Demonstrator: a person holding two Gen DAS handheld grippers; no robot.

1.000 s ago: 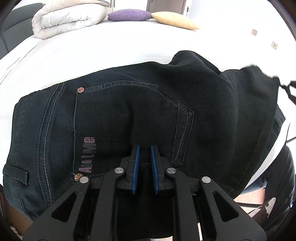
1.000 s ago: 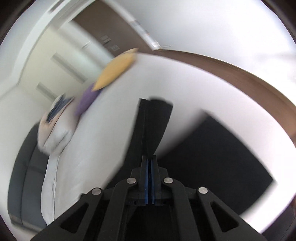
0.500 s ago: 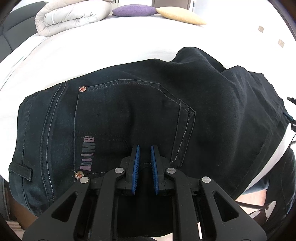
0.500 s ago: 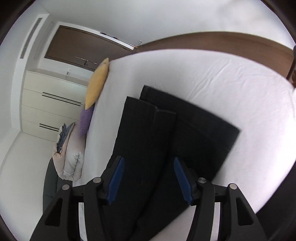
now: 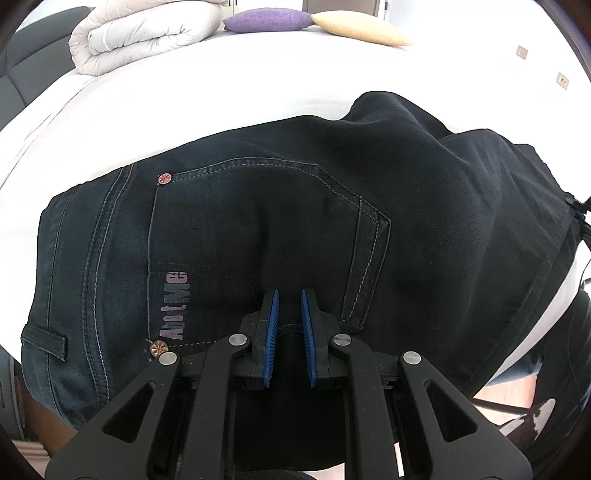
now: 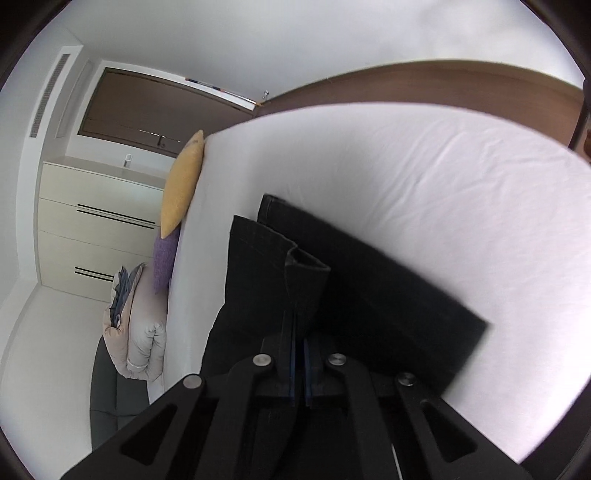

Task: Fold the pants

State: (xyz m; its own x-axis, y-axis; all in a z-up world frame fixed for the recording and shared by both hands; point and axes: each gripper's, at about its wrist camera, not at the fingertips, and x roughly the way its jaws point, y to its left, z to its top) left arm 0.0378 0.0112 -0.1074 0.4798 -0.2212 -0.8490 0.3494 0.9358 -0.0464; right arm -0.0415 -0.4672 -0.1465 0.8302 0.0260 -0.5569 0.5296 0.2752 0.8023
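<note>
Dark navy jeans [image 5: 258,229] lie on the white bed [image 5: 184,110], back pocket with "AbotMe" lettering facing up, the legs folded toward the right. My left gripper [image 5: 288,295] hovers low over the pocket's near edge, its blue pads a small gap apart with no cloth between them. In the right wrist view the jeans legs [image 6: 369,295] lie on the sheet, and my right gripper [image 6: 299,325] is shut on a raised fold of the leg cloth near the hem [image 6: 306,266].
A rolled cream duvet [image 5: 147,33], a purple cushion [image 5: 266,20] and a yellow cushion [image 5: 362,29] lie at the bed's far end. A dark sofa [image 5: 22,74] stands at the left. White drawers [image 6: 99,221] and a brown headboard [image 6: 443,85] show in the right wrist view.
My right gripper opened half a second ago and has now shut again on the leg cloth near the hem. The folded leg settled on the jeans. My left gripper stayed put.
</note>
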